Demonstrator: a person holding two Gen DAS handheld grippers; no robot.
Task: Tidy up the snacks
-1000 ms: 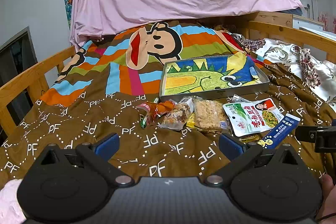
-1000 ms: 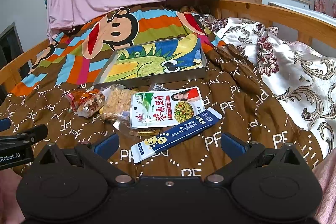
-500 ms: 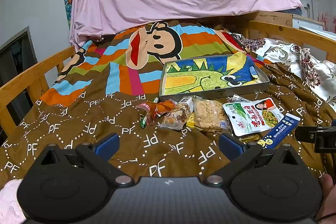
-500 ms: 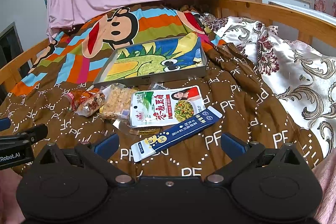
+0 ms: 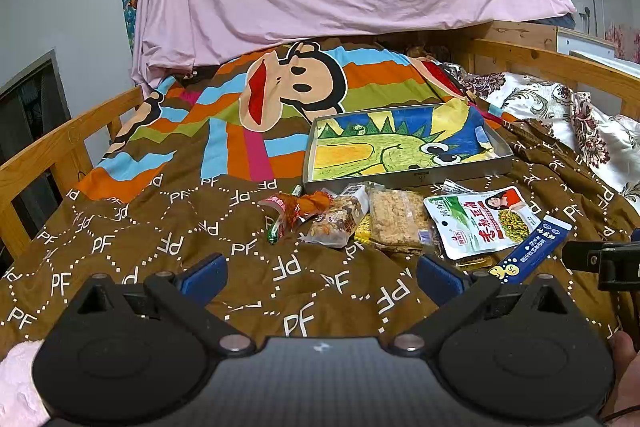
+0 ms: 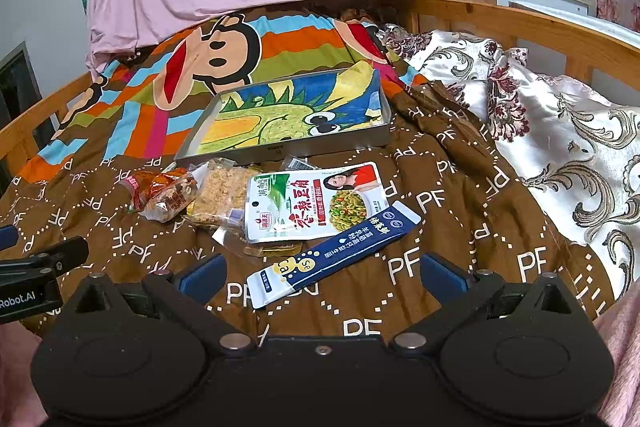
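Over on the left, a wooden bed rail [image 5: 60, 143], then a brown quilt with white PF lettering and a big cartoon monkey [image 5: 168, 247] covering the bed. Left tongs [image 5: 320, 273] hovering low over the near part of the quilt, blue pads [image 5: 204, 273] spread wide, nothing between them.

Snacks piled in a loose row mid-bed, just in front of a shallow grey metal tray with a crayon-style dinosaur picture inside [image 5: 404, 179]. From the left: a red-orange twisted wrapper snack [image 5: 296, 205] with a small green-ended piece poking out near it, touching a clear packet of brown nutty bars [image 5: 340, 221], touching a clear packet of pale crumbly squares [image 5: 398, 219]. Next, a white-and-green flat pouch with red Chinese lettering and a food photo [image 6: 316, 201], overlapping the crumbly packet's right edge. A small yellow sachet [image 6: 278, 249] tucked under its near edge. Rightmost and nearest, a long dark blue stick sachet [image 6: 332, 255], lying diagonally, its far end by the pouch's corner.

Right tongs [image 6: 320, 273] just near of that blue sachet, pads also spread wide, gripping nothing. Far right, a cream floral satin bedspread [image 6: 560, 147] bunched against the other rail.
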